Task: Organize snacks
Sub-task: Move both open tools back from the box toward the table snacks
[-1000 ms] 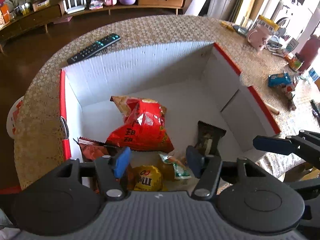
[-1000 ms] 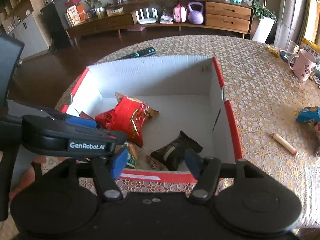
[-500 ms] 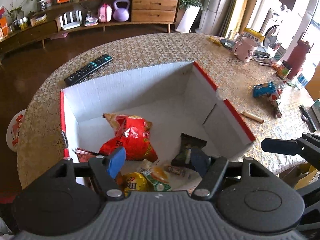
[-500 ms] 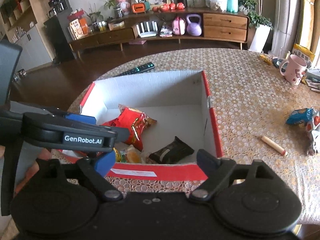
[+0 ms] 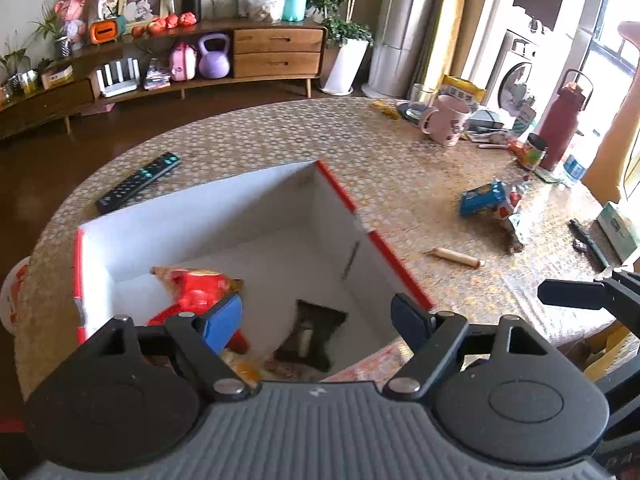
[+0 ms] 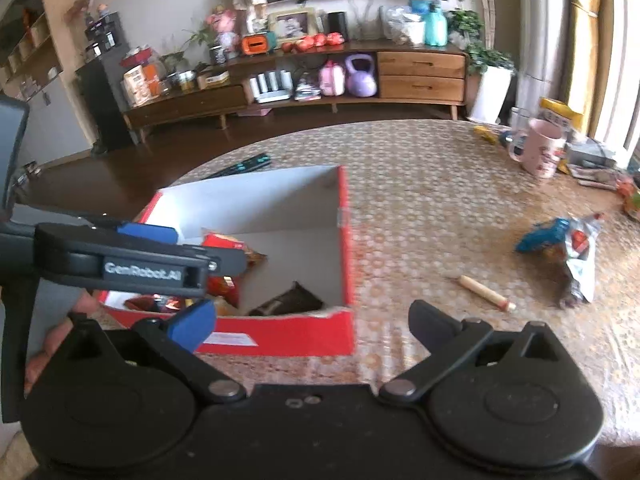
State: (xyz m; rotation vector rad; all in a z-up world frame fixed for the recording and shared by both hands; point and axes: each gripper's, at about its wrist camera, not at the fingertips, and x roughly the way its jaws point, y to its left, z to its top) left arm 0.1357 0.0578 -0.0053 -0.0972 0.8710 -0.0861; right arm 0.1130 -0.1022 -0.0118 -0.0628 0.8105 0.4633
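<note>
The left hand-held gripper [image 5: 316,316] hangs spread and empty over the box [image 5: 200,208], which holds a red bag [image 5: 192,290] and a dark packet [image 5: 314,330]. The right hand-held gripper [image 6: 310,322], spread too, faces a stick [image 6: 486,293] and blue pack [image 6: 546,233] on the surface [image 6: 440,200].

A home living room. A long wooden sideboard [image 6: 304,80] along the far wall carries a framed photo [image 6: 291,24], potted plants [image 6: 484,54], a purple kettlebell [image 6: 361,75] and a pink bag [image 6: 331,78]. The round table [image 5: 280,136] wears a patterned cloth, with a TV remote [image 5: 138,182], a pink mug [image 5: 446,120] and a red flask [image 5: 565,120] on it (a washing machine [image 5: 516,76] shows behind). Dark wood floor [image 5: 36,160], tall curtains [image 6: 586,40].
</note>
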